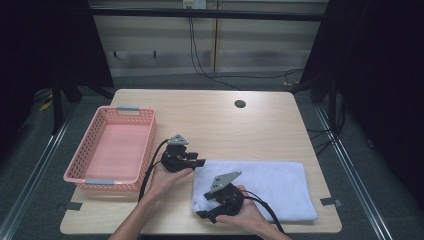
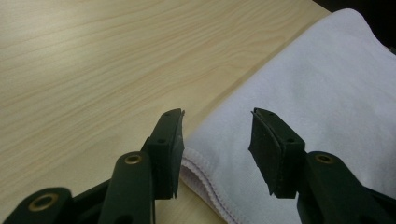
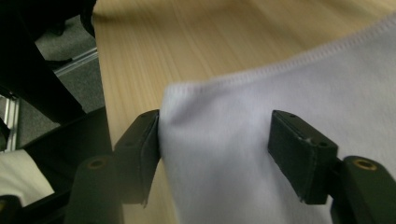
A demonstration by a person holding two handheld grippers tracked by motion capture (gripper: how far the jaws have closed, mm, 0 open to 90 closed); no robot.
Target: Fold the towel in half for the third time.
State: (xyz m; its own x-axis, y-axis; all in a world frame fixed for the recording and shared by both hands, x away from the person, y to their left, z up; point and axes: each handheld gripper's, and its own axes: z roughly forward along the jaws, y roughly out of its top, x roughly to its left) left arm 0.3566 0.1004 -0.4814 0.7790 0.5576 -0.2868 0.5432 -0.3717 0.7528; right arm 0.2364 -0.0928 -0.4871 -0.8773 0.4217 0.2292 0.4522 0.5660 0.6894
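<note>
Left tongs [image 1: 200,162] and right tongs [image 1: 202,215] gape open.

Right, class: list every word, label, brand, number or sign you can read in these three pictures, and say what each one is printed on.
None: no readable text in any view.
The white towel, pink basket, wooden table and both grippers (left gripper, right gripper) carry no legible print.
The small pale fittings on the far wall are too small to tell whether they bear any marking.

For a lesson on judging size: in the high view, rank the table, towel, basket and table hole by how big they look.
1. table
2. and 3. white towel and pink basket look about alike, so unranked
4. round hole in the tabletop
</note>
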